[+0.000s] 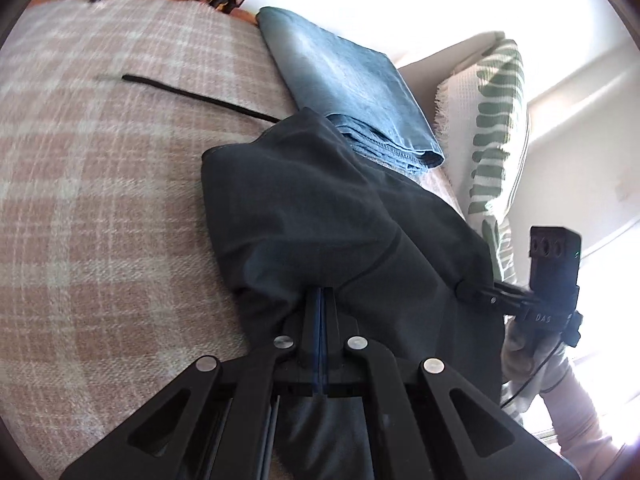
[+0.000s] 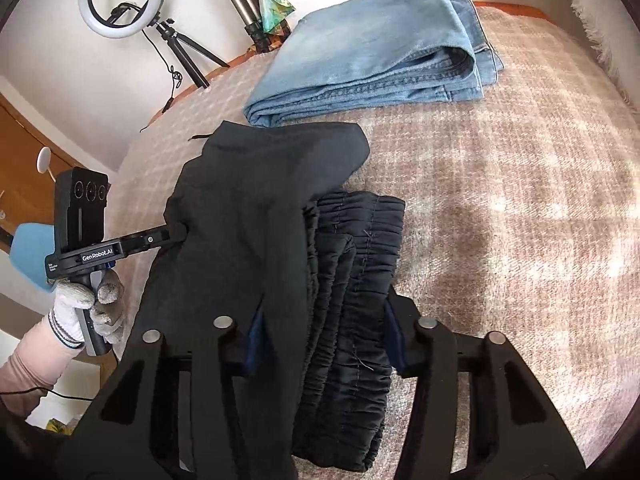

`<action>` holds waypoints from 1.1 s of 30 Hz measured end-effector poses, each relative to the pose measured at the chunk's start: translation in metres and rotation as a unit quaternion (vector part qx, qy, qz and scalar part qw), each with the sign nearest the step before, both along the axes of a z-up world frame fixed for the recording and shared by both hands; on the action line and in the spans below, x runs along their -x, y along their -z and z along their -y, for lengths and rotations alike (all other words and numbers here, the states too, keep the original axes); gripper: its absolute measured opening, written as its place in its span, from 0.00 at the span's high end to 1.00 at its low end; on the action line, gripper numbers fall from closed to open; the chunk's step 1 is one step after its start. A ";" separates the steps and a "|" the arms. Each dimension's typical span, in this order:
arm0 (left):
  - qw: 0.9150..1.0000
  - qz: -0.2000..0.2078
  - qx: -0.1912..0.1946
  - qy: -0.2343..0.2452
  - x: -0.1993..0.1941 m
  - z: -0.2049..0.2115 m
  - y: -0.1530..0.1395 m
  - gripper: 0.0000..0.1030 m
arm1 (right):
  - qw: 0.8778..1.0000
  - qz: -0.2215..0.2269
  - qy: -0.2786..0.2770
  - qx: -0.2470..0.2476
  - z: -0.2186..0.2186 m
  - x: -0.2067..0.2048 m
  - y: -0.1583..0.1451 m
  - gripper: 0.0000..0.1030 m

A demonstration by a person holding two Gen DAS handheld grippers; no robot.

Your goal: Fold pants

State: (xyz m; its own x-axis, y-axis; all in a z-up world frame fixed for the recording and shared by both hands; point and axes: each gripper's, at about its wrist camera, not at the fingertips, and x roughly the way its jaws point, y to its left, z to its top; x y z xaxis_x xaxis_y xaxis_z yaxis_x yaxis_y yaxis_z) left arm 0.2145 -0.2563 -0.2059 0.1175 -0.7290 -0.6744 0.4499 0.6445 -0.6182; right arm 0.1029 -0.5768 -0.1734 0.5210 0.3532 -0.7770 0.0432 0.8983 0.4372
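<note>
Black pants [image 2: 256, 216] lie partly folded on a plaid blanket [image 2: 500, 200]; their gathered elastic waistband [image 2: 356, 280] faces my right gripper. My left gripper [image 1: 322, 296] is shut on a fold of the black pants [image 1: 320, 208] and shows in the right wrist view [image 2: 176, 236], pinching the cloth's left edge. My right gripper [image 2: 324, 332] is open, its fingers [image 2: 394, 336] on either side of the waistband and cloth. In the left wrist view the other gripper [image 1: 468, 292] touches the pants' right edge; its jaw state is unclear there.
Folded blue jeans [image 2: 372, 48] lie on the blanket beyond the black pants, also in the left wrist view [image 1: 352, 80]. A ring light on a tripod [image 2: 120, 0] stands at the back left. A green-patterned pillow [image 1: 496, 120] lies at the right. A black cord [image 1: 192, 98] lies on the blanket.
</note>
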 end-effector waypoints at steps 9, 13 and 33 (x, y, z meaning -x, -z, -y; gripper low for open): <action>0.999 0.045 -0.022 0.013 0.006 0.000 -0.016 1.00 | 0.999 0.016 -0.025 0.026 -0.008 0.008 -0.020 0.61; 0.998 0.045 -0.042 0.006 0.004 -0.009 -0.015 1.00 | 0.999 -0.013 -0.010 0.043 0.000 0.001 -0.013 0.33; 0.997 -0.070 -0.037 -0.002 -0.036 -0.038 0.011 1.00 | 0.999 -0.037 -0.025 0.028 -0.006 -0.025 0.010 0.00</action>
State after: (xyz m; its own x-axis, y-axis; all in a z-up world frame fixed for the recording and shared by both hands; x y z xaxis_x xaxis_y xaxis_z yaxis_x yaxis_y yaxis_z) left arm 0.2506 -0.2180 -0.2169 0.0214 -0.6769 -0.7357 0.3606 0.6916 -0.6258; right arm 0.1277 -0.5707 -0.1834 0.4445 0.3318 -0.8320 0.0281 0.9232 0.3832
